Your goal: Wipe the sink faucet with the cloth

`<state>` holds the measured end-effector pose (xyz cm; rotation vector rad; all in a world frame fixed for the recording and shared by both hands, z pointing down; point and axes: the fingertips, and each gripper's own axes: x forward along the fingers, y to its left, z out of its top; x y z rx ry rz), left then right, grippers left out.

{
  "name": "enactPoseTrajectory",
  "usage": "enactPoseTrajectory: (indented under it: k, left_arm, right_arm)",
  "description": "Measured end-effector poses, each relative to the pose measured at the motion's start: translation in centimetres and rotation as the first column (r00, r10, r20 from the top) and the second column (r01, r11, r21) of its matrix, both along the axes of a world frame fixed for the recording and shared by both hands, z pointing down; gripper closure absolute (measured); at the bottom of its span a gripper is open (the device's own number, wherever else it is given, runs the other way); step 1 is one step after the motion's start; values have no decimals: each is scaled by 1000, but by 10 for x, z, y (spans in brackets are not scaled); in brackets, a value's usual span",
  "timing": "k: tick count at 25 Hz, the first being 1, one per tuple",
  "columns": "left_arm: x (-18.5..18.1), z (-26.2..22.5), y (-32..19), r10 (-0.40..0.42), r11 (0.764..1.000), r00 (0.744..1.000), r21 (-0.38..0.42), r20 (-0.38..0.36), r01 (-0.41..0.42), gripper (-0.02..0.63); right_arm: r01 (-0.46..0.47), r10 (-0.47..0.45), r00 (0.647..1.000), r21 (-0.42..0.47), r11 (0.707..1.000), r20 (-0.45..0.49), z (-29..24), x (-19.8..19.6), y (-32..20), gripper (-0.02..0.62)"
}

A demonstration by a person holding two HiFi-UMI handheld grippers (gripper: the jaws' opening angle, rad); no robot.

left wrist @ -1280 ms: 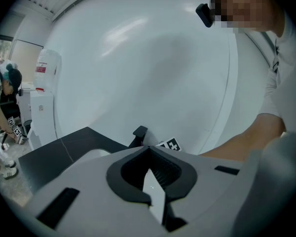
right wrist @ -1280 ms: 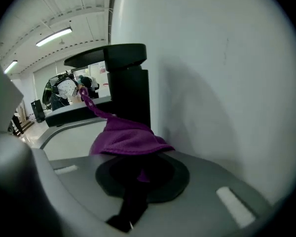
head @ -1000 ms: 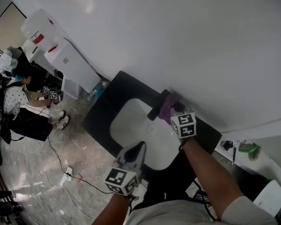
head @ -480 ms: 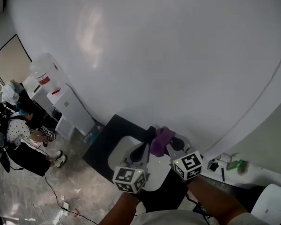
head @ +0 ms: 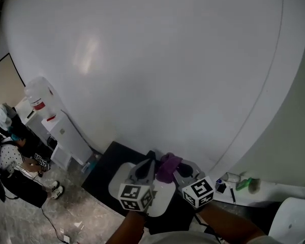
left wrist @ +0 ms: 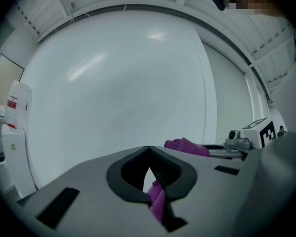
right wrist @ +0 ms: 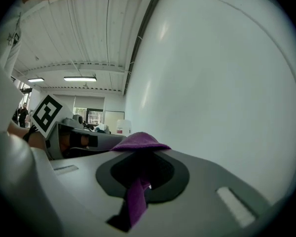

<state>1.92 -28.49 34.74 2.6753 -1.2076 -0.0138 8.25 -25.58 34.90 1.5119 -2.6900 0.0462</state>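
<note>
A purple cloth (head: 168,166) hangs between my two grippers, held up above the sink (head: 116,186). My left gripper (head: 147,161) is shut on one end of it; a purple strip (left wrist: 158,201) shows pinched between its jaws. My right gripper (head: 177,165) is shut on the other end, where the cloth (right wrist: 138,142) drapes over the jaw tips and a strip runs down between them. In the left gripper view the left gripper (left wrist: 149,156) points at the white wall. So does the right gripper (right wrist: 140,153) in its own view. The faucet is hidden behind the grippers.
The white basin sits in a black counter (head: 99,174) against a big white wall (head: 157,70). A water dispenser (head: 43,111) stands at the left. A person (head: 10,159) sits on the floor at far left. Small items (head: 244,183) lie on a white ledge to the right.
The right gripper has lifted the cloth off the faucet. The left gripper rose from the sink's front, met it and shut on the cloth. The head view tilted up toward the wall.
</note>
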Motion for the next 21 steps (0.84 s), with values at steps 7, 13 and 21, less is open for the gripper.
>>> enactPoseTrajectory:
  k: [7,13,21]
  left_arm:
    - [1,-5,1,7,1000,1000,-1,3,-7,600]
    - [-1,-5,6,9,1000,1000,6,2,-9,600]
    - [-1,-26,2,16,999,1000,51,-6,-15,600]
  right_arm:
    - [3,-3,1000,4,1000,-1,-12,-1,2,572]
    - [8,-8,1000,14,1000,0,-16,-5,5,572]
    - [14,-14,1000,38,999,3,-36,-8,-2,572]
